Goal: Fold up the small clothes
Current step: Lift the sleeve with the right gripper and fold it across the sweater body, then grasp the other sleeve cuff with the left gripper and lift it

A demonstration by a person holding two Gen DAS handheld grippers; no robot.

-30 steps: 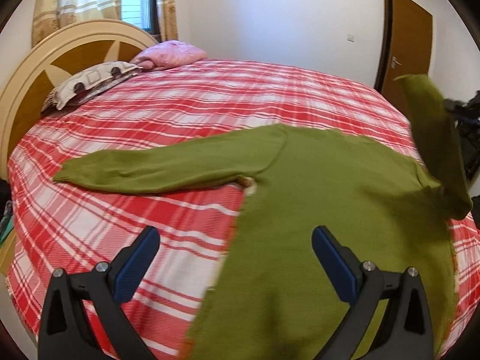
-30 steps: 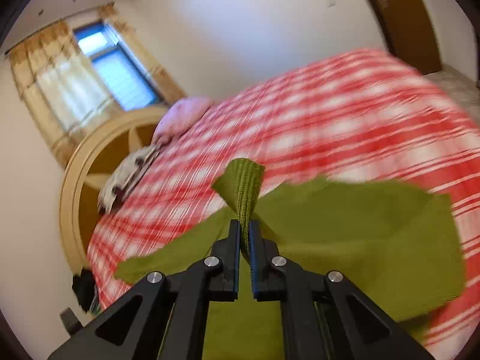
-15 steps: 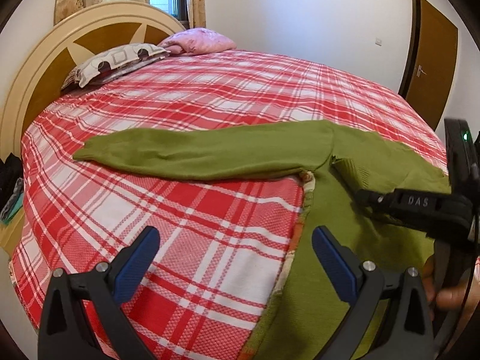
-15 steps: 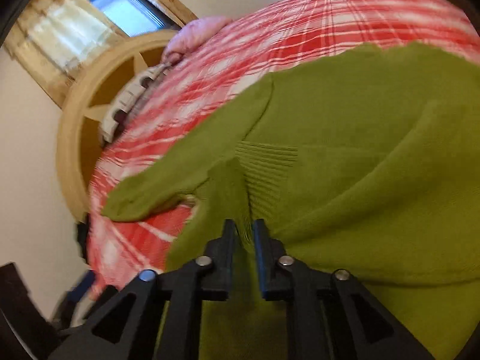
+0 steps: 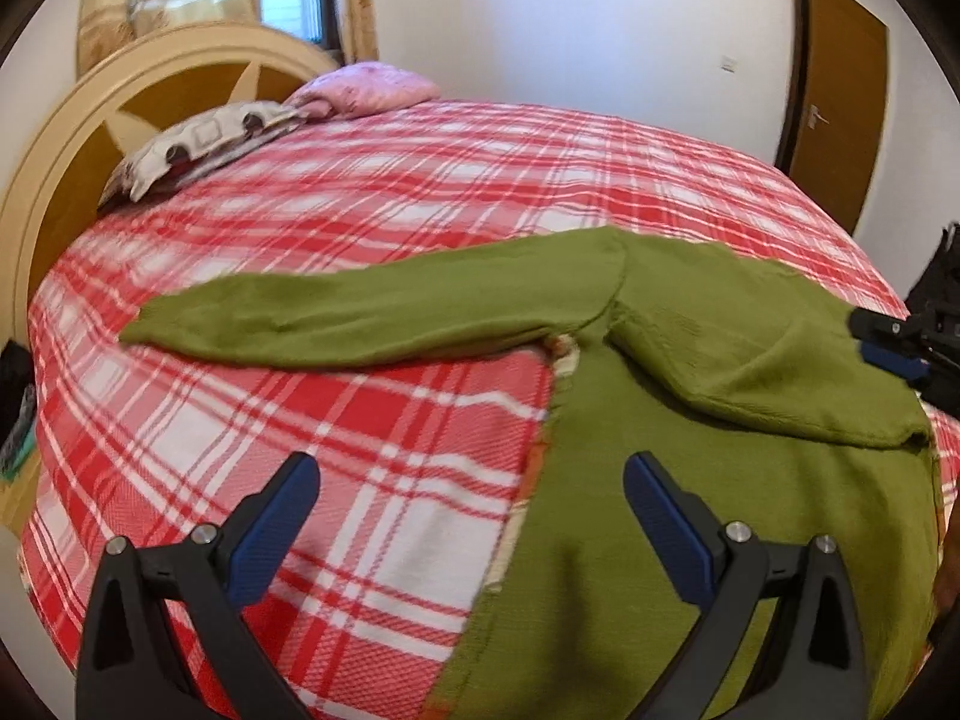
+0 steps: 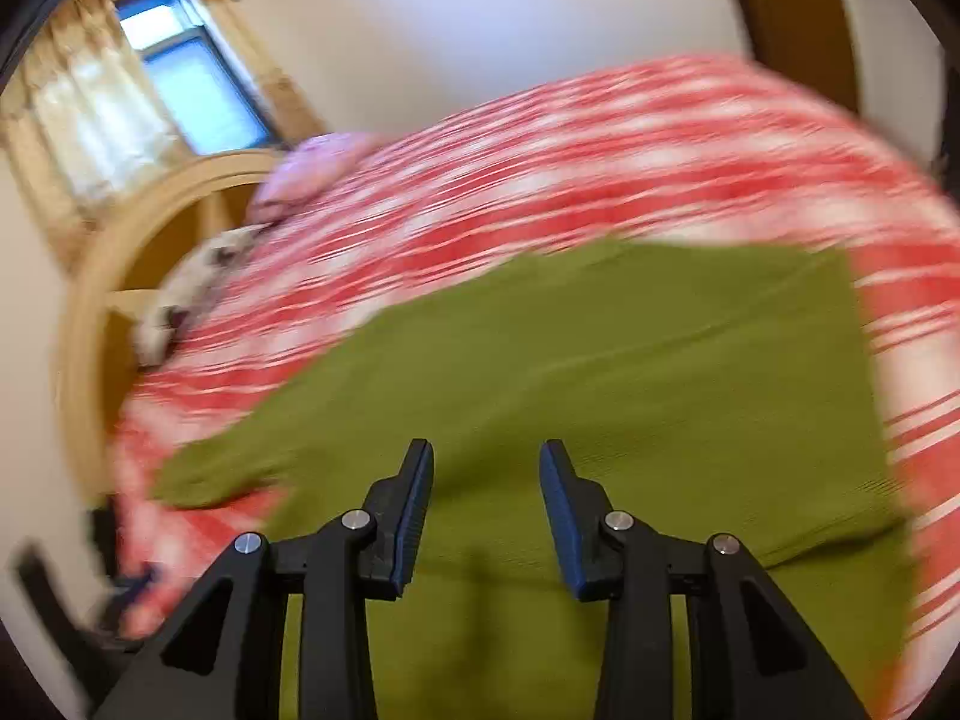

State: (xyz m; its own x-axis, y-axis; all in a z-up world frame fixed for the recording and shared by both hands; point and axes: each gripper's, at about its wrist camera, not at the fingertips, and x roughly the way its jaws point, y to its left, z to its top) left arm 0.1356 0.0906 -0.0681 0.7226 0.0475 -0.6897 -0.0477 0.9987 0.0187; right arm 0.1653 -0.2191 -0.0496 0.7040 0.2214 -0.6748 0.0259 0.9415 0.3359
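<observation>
A green knit sweater (image 5: 690, 480) is lying flat on the red and white plaid bed (image 5: 372, 228), toward the near right of the cover. Its left sleeve (image 5: 372, 312) is stretching out flat to the left across the plaid, while the right sleeve (image 5: 768, 372) is lying folded over the body of the garment. The left claw (image 5: 471, 516) is hovering over the sweater's near left edge with its jaws standing wide apart and gripping nothing. The right claw (image 6: 486, 510) is hanging above the green cloth; its jaws have just been opening and are now standing partly apart, with nothing between the blue pads. Its tip is also showing at the right edge of the left wrist view, just beside the folded sleeve. Two pillows (image 5: 198, 138) are resting at the far left by the round wooden headboard (image 5: 72, 138).
</observation>
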